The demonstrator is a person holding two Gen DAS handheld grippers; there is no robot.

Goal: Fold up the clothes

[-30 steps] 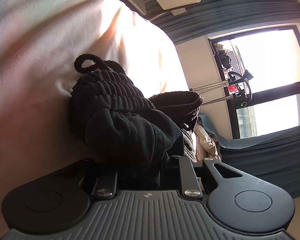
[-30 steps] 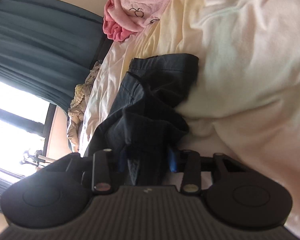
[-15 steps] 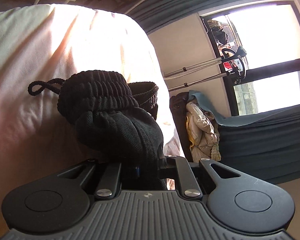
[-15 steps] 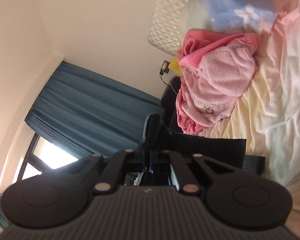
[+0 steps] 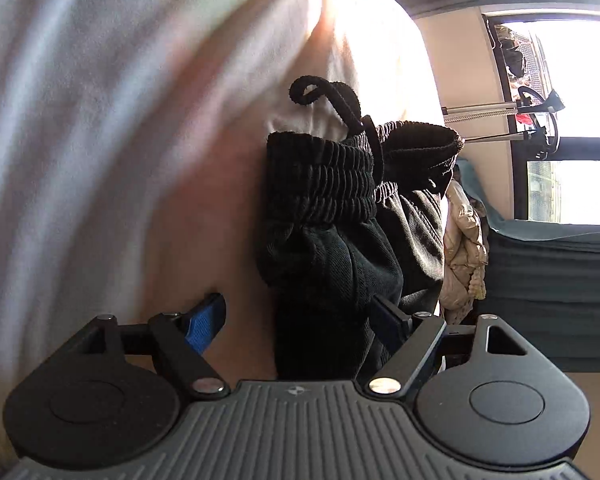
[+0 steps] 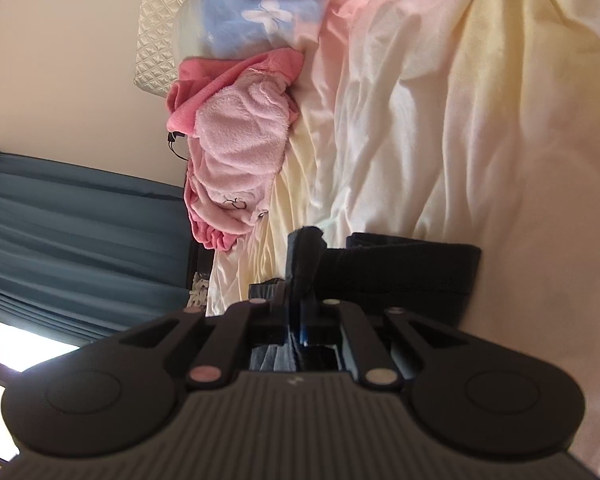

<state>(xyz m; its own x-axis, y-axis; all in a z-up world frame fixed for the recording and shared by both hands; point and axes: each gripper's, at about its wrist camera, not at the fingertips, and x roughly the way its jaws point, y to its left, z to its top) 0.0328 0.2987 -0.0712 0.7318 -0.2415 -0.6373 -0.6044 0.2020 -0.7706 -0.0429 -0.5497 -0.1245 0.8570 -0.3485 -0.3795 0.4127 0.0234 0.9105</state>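
Note:
Black trousers (image 5: 332, 208) with an elastic waistband and a looped drawstring (image 5: 320, 92) lie bunched on the cream bed sheet (image 5: 120, 140). My left gripper (image 5: 296, 316) has its jaws opening wide; the trouser cloth sits between them, and the blue left pad (image 5: 204, 320) stands clear of it. In the right wrist view the same dark trousers (image 6: 400, 272) lie folded on the sheet (image 6: 460, 120). My right gripper (image 6: 302, 280) is shut on a dark edge of that cloth, which sticks up past its fingertips.
A pink towel (image 6: 236, 152) and a blue pillow (image 6: 260, 12) lie at the head of the bed, against a quilted cream cushion (image 6: 160, 20). Blue curtains (image 6: 80, 232) hang beside a bright window (image 5: 572, 92). A pale jacket (image 5: 464, 240) hangs past the bed's edge.
The left jaws have spread apart and let go of the black cloth, and the waistband has dropped onto the sheet. The right gripper stays shut on the dark edge while its view has shifted over the bed.

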